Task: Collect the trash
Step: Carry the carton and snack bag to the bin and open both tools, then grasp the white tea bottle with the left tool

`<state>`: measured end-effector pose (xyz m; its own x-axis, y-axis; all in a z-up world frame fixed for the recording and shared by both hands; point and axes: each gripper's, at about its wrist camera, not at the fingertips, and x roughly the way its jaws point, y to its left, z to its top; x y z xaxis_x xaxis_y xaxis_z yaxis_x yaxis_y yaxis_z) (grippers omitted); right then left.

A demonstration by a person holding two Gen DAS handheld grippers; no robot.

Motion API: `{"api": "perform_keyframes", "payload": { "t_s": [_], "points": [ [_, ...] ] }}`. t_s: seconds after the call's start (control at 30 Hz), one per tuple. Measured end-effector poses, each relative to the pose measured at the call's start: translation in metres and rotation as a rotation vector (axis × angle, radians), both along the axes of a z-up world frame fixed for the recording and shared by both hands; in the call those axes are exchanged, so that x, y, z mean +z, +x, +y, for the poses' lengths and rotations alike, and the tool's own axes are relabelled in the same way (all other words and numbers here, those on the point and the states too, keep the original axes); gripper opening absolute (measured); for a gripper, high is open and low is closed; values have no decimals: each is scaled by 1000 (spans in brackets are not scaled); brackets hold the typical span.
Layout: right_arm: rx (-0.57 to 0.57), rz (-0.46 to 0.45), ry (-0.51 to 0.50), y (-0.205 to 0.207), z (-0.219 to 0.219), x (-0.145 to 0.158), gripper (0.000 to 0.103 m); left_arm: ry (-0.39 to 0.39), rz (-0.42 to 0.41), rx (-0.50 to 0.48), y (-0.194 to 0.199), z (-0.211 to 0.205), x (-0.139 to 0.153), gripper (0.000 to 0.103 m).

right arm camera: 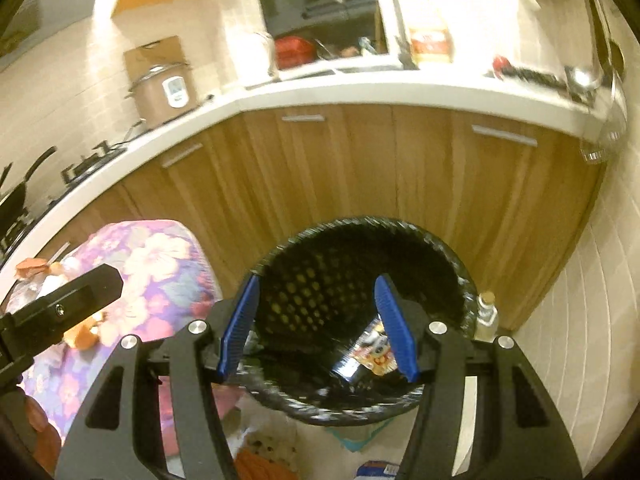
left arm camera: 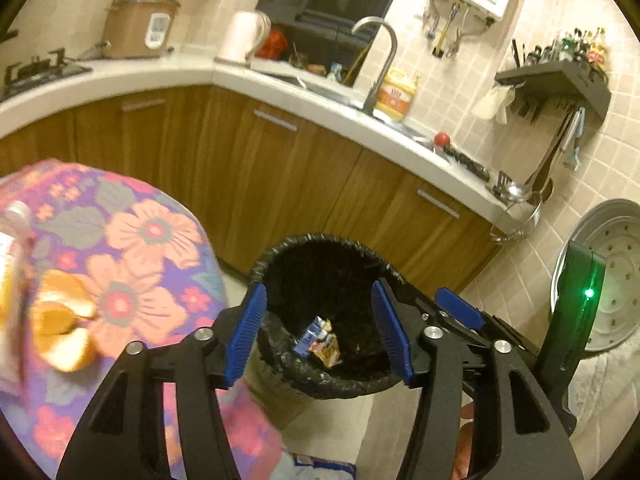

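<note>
A round bin [left arm camera: 280,256] lined with a black bag stands on the floor by the wooden cabinets; it also shows in the right wrist view [right arm camera: 440,240]. A colourful snack wrapper [left arm camera: 320,340] lies inside it, also seen in the right wrist view [right arm camera: 372,350]. My left gripper [left arm camera: 318,336] is open and empty above the bin's mouth. My right gripper [right arm camera: 318,330] is open and empty above the bin too; its blue pad [left arm camera: 460,308] shows in the left wrist view. Orange peels [left arm camera: 64,320] lie on a flower-patterned table [left arm camera: 152,240] to the left.
Wooden cabinets [left arm camera: 280,168] under a white counter [left arm camera: 280,96] curve behind the bin. A small bottle [right arm camera: 486,314] stands right of the bin by the tiled wall [right arm camera: 580,320]. More packets [right arm camera: 376,470] and clutter lie on the floor in front. A metal steamer tray [left arm camera: 616,272] leans at right.
</note>
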<state>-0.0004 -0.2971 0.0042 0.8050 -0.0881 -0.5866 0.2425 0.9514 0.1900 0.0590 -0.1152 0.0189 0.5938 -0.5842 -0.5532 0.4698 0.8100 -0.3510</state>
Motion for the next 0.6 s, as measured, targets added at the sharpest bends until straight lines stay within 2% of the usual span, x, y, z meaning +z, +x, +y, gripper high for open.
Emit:
{"api": "perform_keyframes", "payload": {
  "t_s": [0.07,0.2,0.37,0.6],
  "points": [
    [37,-14,-10,0,19,8,56,-8,-20,23,-7,17,9,62],
    [111,-27,-26,1,56,15,56,-15,-50,89,-20,59,23,62],
    [219,-23,-54,7,109,15,56,-6,-83,194,-34,116,35,67],
    [351,-4,-73,20,173,5,56,53,-93,418,-49,198,31,80]
  ]
}}
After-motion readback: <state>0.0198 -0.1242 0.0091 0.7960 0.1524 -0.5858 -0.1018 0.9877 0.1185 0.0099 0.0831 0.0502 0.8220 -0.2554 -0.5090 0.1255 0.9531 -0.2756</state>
